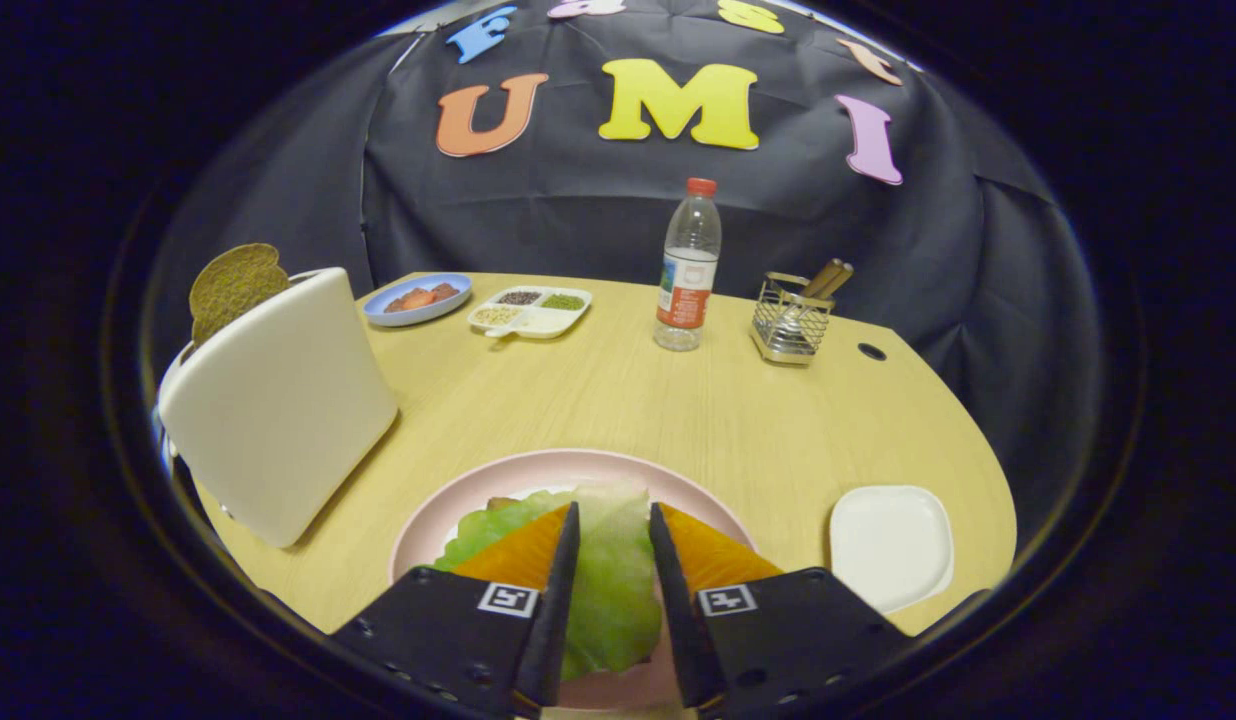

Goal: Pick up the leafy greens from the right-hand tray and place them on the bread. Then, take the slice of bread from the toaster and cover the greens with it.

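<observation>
Hovering over the pink plate (428, 530), the gripper (614, 525) holds its fingers slightly parted astride the leafy greens (608, 580), grip uncertain; release looks due, then the bread slice (233, 285) in the toaster (278, 410) beside the plate.

Gripper view — low over table (678, 420), facing booth wall (628, 210)

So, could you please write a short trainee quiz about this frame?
1. True or false: the greens lie between the fingers over the pink plate.
2. The bread slice stands in: A) the toaster B) the wire basket C) the white tray.
3. What stands between the divided dish and the wire basket?

Key: 1 true; 2 A; 3 the bottle.
</observation>
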`<state>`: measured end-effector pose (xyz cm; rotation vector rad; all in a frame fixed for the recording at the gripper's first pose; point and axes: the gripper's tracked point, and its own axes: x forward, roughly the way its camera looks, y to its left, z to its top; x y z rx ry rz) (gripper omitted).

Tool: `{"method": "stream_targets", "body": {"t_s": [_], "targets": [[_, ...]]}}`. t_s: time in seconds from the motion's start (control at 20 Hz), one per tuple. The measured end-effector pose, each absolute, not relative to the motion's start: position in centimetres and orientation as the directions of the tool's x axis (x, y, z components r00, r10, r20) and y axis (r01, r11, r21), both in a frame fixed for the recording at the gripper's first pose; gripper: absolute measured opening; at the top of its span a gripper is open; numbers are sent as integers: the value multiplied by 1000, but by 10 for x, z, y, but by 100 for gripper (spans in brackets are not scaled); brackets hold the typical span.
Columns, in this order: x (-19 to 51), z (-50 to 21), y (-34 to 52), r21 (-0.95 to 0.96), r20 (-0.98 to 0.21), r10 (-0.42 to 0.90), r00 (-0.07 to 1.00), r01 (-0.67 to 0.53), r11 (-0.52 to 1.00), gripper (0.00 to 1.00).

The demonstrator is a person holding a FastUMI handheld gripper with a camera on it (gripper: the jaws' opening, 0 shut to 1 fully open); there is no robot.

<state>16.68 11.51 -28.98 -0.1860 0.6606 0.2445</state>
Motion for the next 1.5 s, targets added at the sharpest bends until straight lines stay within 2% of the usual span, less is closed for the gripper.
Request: {"method": "stream_targets", "body": {"t_s": [0.15,0.25,0.5,0.85,1.15,1.5], "targets": [[164,-273,101,-105,-592,142,794,-250,963,87],[157,-255,98,-118,-556,130,821,-232,965,95],[133,-203,114,-74,-495,172,852,-238,968,97],[114,-117,183,-37,-414,276,867,-319,947,96],[111,-102,252,11,-426,332,842,-362,932,96],[116,-122,336,69,-483,391,783,-411,909,95]]}}
